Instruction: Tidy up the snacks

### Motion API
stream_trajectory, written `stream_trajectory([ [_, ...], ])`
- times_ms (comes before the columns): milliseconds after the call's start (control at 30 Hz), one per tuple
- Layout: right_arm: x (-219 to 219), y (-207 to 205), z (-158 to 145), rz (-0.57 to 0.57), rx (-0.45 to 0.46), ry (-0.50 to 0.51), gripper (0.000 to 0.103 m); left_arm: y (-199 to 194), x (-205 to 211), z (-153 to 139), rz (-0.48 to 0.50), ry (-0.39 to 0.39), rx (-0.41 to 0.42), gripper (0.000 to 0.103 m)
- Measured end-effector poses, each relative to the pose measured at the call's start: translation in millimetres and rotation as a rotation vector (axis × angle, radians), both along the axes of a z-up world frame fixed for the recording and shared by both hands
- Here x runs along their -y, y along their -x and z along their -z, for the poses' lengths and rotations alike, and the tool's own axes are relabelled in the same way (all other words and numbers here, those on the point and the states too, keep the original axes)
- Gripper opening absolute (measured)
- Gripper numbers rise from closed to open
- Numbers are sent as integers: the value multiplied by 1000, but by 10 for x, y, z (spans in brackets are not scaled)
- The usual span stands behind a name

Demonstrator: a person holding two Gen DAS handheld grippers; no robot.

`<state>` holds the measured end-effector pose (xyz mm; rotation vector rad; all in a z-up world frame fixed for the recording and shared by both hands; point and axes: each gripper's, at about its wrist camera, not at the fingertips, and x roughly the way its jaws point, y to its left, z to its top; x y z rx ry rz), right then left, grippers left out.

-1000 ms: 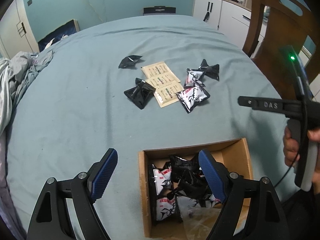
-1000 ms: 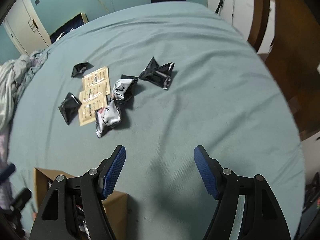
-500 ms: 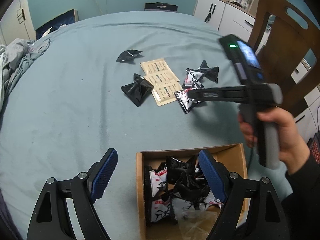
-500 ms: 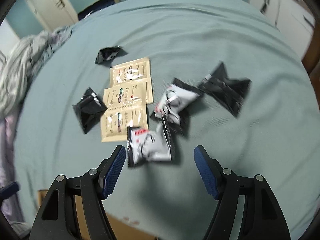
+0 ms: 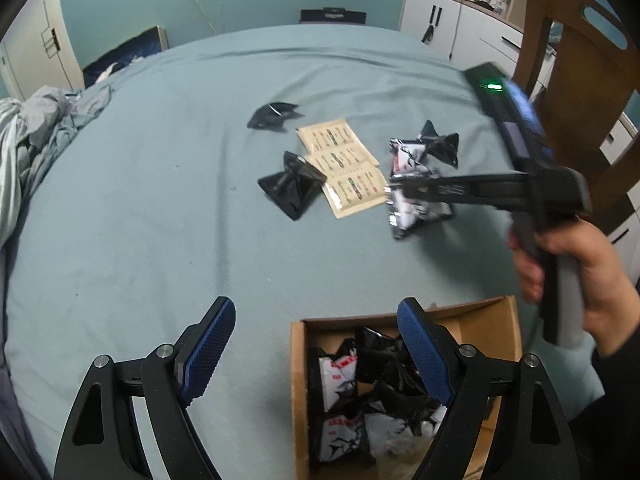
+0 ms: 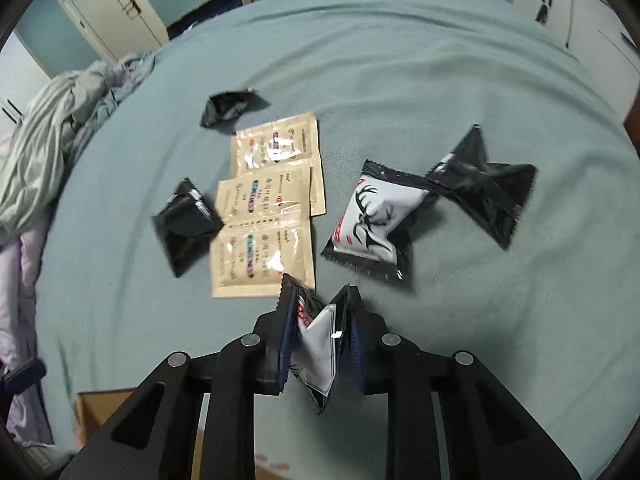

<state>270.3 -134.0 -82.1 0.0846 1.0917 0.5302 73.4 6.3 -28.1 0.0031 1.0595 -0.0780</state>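
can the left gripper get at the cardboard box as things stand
Probably yes. The left gripper hangs open right at the cardboard box, whose top is open and part-filled with packets. The right gripper, shut on a white deer packet, is farther off.

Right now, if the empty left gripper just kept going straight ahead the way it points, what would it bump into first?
Probably nothing soon. The left gripper, jaws open, points over bare blanket; the nearest thing roughly ahead is the black packet, though depth is hard to judge.
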Motion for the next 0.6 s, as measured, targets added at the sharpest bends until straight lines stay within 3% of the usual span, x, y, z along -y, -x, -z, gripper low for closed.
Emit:
stream_trajectory([
  [167, 324, 399, -427, 62, 38, -97, 21, -44, -57, -52, -17, -27, 37, 84],
  [300, 614, 872, -827, 120, 87, -142, 21, -207, 23, -167, 40, -48, 17, 85],
  [367, 766, 1161, -951, 147, 120, -163, 21, -314, 102, -195, 68, -78, 26, 99],
  [500, 1143, 1706, -930, 223, 137, -210, 21, -709, 302, -80, 127, -164, 11, 102],
  [600, 1379, 2026, -879, 259, 120, -279, 21, -1000, 384, 103, 135, -180, -26, 102],
])
